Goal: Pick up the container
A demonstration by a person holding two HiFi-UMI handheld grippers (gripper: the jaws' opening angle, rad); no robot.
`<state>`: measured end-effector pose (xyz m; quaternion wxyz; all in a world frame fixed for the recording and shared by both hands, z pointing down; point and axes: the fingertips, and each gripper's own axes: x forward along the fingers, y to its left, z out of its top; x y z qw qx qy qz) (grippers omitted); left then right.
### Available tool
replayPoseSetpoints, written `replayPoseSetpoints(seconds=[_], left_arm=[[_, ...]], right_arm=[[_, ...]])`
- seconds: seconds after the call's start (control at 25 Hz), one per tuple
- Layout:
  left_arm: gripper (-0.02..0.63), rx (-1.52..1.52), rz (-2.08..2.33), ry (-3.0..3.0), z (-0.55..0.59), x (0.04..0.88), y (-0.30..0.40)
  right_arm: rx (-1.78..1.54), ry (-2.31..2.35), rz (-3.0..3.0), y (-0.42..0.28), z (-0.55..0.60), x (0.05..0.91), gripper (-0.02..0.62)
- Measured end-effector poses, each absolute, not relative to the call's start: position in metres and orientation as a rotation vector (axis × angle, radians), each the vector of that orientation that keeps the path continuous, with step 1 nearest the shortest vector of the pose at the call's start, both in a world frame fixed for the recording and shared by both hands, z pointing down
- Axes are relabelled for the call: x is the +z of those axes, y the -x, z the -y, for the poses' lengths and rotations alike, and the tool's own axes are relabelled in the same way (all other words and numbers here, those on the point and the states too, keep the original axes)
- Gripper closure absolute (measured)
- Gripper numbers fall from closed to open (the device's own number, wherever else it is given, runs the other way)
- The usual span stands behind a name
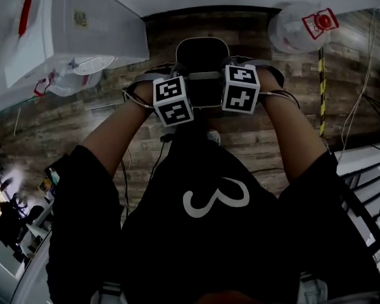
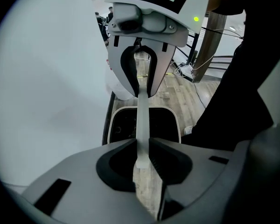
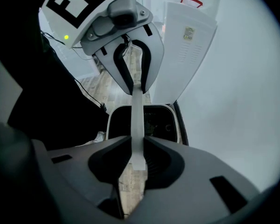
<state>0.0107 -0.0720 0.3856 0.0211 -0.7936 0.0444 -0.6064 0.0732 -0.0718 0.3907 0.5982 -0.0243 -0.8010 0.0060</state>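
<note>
Stock as I see it from my station, largest first:

1. White cabinet-like unit (image 1: 82, 24), at the left of the head view. It carries a small sticker (image 3: 189, 33) whose print is too fine for me to read, and a red outlined mark (image 3: 189, 1) near its top edge.

2. Person's black shirt (image 1: 240, 246), printed with a large pale "3".

3. Container (image 1: 201, 54): dark inside, pale rim, rounded-rectangular mouth. It sits straight below both sets of fingertips with its mouth facing up at them, over the wooden plank floor (image 1: 272, 138). I cannot tell whether it is clear of the floor.

4. Left gripper (image 2: 142, 146): jaws drawn in narrow, with the dark pads (image 2: 170, 160) pressed on either side of one end of the handle strip.

5. Right gripper (image 3: 137, 146): the same narrow set, with its pads (image 3: 107, 164) clamped on the other end of that strip. The two grippers face each other, nose to nose.

6. Marker cubes, one on the left gripper (image 1: 173, 100) and one on the right (image 1: 242, 88). They show black-and-white square patterns and no lettering.

7. Handle strip (image 2: 143, 120): flat, pale grey and thin, running from one pair of jaws to the other across the middle of the container's mouth
</note>
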Motion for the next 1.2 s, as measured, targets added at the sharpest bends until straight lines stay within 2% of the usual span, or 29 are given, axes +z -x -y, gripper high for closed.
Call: replayPoseSetpoints(seconds=[0.52,1.2], left_arm=[[0.517,-1.885,-0.200,2.521,-0.011,0.286,-0.036],[0.517,-1.889,-0.195,2.518,-0.079,0.222,-0.033]], right_arm=[[0.006,0.110,1.838,-0.097,-0.007,0.286,0.503],[0.014,0.106,1.835,-0.094,-0.075,0.222,0.503]])
